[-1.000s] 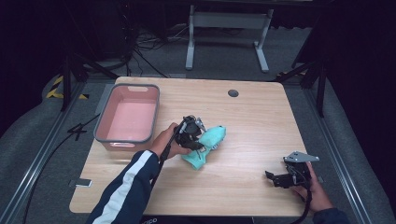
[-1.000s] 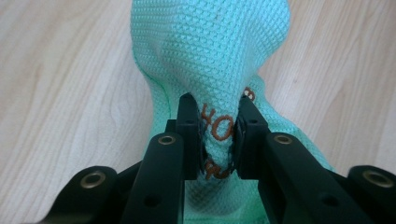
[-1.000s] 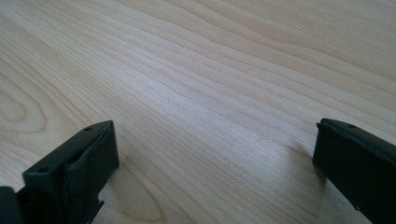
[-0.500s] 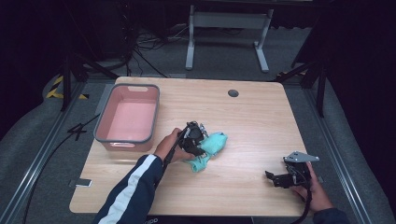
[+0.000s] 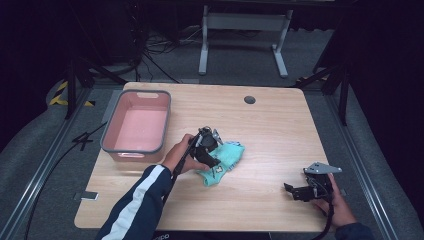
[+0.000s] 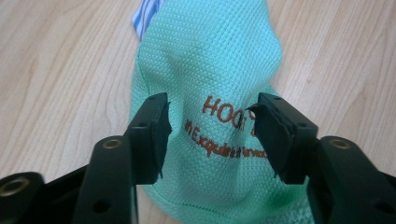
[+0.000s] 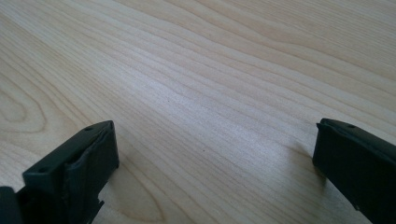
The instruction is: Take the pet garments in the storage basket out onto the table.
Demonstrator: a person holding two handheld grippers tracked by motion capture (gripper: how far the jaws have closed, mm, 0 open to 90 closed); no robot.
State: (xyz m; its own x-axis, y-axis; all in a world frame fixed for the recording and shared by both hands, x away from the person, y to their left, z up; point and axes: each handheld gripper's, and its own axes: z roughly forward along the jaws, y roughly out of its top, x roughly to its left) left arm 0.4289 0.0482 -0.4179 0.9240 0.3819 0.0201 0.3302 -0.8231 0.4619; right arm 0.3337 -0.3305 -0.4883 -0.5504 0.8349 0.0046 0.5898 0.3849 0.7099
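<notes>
Pink rectangular plastic bin (image 5: 136, 127), grey-rimmed, frame left, holds nothing. Mint-green mesh cloth (image 6: 210, 93) on light wooden table (image 5: 270, 130), centre frame. Left tongs (image 6: 210, 135) spread astride it. Right tongs (image 7: 212, 154) spread, lower right.

One pink bin (image 5: 136, 129), one mint garment (image 5: 225, 162), two tongs.

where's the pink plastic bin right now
In the high view the pink plastic bin sits at the wooden table's far left, just left of the left gripper and the mint-green mesh cloth.
</notes>
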